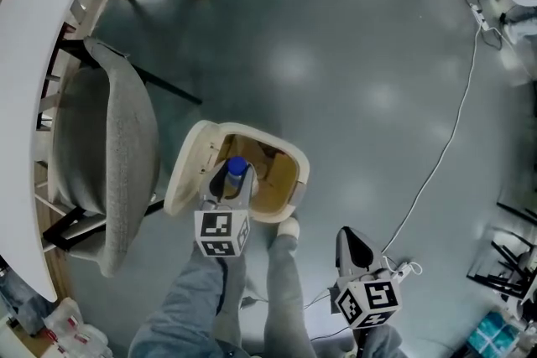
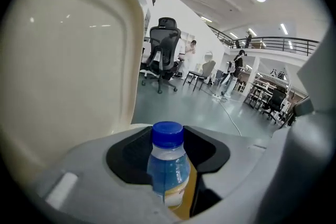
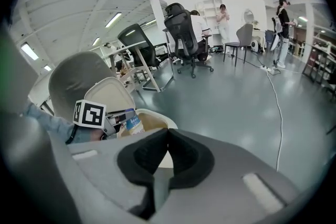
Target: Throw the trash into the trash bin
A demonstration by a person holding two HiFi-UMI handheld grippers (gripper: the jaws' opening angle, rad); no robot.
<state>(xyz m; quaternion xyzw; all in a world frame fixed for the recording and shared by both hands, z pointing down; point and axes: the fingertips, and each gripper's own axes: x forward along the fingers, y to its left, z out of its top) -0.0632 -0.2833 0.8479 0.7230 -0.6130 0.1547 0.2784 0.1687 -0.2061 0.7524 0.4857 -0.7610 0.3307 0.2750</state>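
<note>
A cream trash bin (image 1: pixel 289 205) stands on the floor with its lid (image 1: pixel 186 172) swung open to the left; its inside is lined yellow-brown. My left gripper (image 1: pixel 232 182) is shut on a small clear bottle with a blue cap (image 1: pixel 237 169), held over the bin's opening. In the left gripper view the bottle (image 2: pixel 168 168) stands between the jaws with the raised lid (image 2: pixel 68 50) right beside it. My right gripper (image 1: pixel 354 250) hangs lower right, away from the bin, its jaws closed together on nothing. The right gripper view shows the bin (image 3: pixel 149 120), the bottle (image 3: pixel 130 122) and the left gripper's marker cube (image 3: pixel 89 114).
A grey padded chair (image 1: pixel 113 155) stands left of the bin by a white curved table (image 1: pixel 33 29). A white cable (image 1: pixel 453 130) runs across the floor to a power strip (image 1: pixel 401 271). The person's legs (image 1: pixel 277 298) are just behind the bin. Office chairs (image 2: pixel 163 52) and people stand far off.
</note>
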